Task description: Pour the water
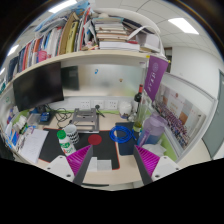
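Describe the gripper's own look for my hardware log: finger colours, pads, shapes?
The gripper shows two pale, whitish fingers with flat angular faces and dark edges. Each carries a magenta pad on its inner face. No cables, markings or sleeve are visible.

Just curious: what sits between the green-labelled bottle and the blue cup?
A small red object sits between the bottle and the blue cup, just ahead of the open gripper, seen in the gripper view.
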Tool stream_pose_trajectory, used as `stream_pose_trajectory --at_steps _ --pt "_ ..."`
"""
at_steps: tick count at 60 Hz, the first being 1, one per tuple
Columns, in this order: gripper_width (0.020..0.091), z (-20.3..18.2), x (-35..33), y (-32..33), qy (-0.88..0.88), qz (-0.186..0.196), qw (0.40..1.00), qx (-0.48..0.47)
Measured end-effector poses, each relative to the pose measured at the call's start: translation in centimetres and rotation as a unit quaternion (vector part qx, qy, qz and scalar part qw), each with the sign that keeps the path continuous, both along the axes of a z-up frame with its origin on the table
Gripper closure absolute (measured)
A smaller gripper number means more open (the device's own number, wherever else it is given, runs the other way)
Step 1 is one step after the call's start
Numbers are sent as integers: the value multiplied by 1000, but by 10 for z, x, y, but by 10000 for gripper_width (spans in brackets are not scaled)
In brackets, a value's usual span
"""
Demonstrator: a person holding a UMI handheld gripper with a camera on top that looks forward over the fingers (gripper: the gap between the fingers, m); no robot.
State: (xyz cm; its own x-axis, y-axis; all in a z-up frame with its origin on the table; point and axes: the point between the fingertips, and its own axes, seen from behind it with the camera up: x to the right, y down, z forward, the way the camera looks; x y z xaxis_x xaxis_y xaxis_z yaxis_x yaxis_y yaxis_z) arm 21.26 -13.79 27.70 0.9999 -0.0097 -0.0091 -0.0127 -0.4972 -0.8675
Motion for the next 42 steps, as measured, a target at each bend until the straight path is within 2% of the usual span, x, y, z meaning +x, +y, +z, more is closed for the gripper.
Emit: stream_pose_trajectory --at_steps 9,10,11,14,23,31,42 --pt "267 -59 -44 0 13 43 999 -22" --pt "266 -51 -48 -6 14 49 998 -25" --pt "267 -71 -56 1 17 55 998 -23" --pt "266 -91 -80 1 24 75 997 -28" --pt "261 -120 -158 20 46 127 991 -2" --pt "250 -130 -197 57 45 126 990 40" --pt "248 -143 -216 103 38 116 989 82"
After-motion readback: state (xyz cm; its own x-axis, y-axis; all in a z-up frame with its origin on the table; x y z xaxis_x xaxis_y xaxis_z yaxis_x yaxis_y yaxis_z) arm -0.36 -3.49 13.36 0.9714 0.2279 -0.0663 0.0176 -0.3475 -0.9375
